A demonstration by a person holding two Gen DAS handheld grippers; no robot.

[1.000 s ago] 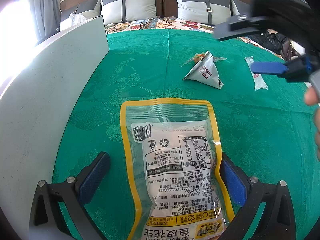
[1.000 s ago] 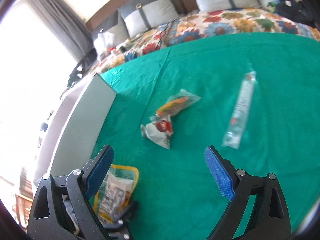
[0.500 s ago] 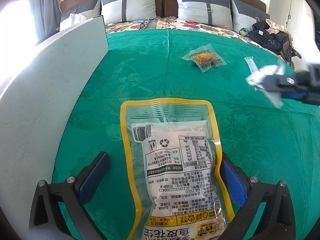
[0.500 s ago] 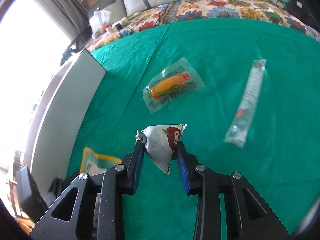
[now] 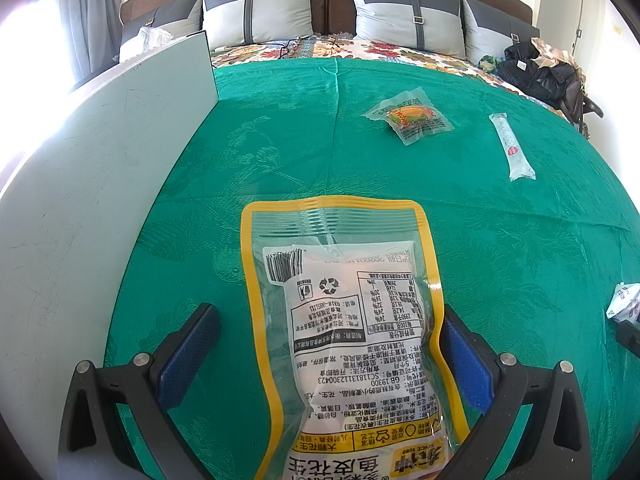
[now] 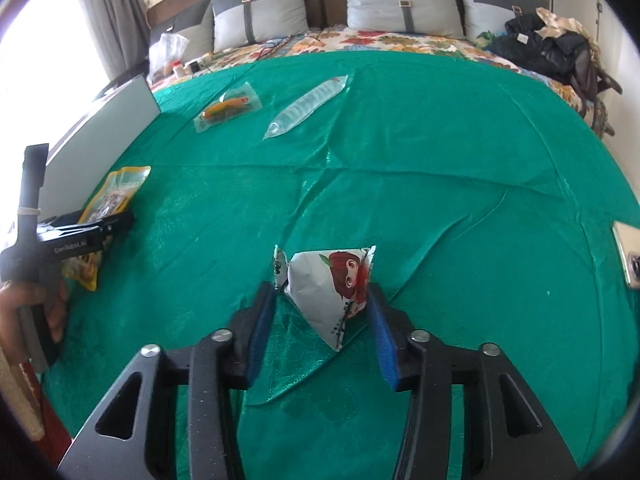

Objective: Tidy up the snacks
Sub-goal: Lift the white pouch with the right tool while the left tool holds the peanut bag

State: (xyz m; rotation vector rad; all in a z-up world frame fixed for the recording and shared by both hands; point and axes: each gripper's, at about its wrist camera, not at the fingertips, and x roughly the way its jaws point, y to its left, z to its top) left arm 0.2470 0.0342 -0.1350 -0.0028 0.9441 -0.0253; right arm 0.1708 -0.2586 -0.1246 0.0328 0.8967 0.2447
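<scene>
- The right gripper (image 6: 322, 320) points down at the green cloth (image 6: 440, 168), and its jaws are opening. Between its blue pads (image 6: 260, 336) sits a white triangular snack packet (image 6: 332, 284) with a cartoon print. The left pad is a little apart from the packet; the right pad is at its edge, and I cannot tell if it touches. The packet rests on the cloth.
- To the right of this gripper, at the edge of the view, a flat shiny object (image 6: 628, 252) lies on the cloth.
- To its left, a hand (image 6: 28, 312) holds the left gripper (image 5: 332, 364). Its jaws stand wide apart, released, on both sides of a big yellow-edged peanut bag (image 5: 344, 320). The left pad is clearly away from the bag; the right pad is just beside its edge. The bag lies flat on the cloth with the printed back side up.
- Just to the left of the left gripper, a white board (image 5: 100, 168) stands upright along the cloth.
- Farther ahead of both grippers lies a clear packet with a corn snack (image 5: 412, 118), and just beside it to the right, a long thin clear packet (image 5: 512, 148).
- Far behind are a flowered bedspread (image 5: 360, 48), grey pillows (image 5: 404, 12) and dark clothes (image 5: 540, 72).
</scene>
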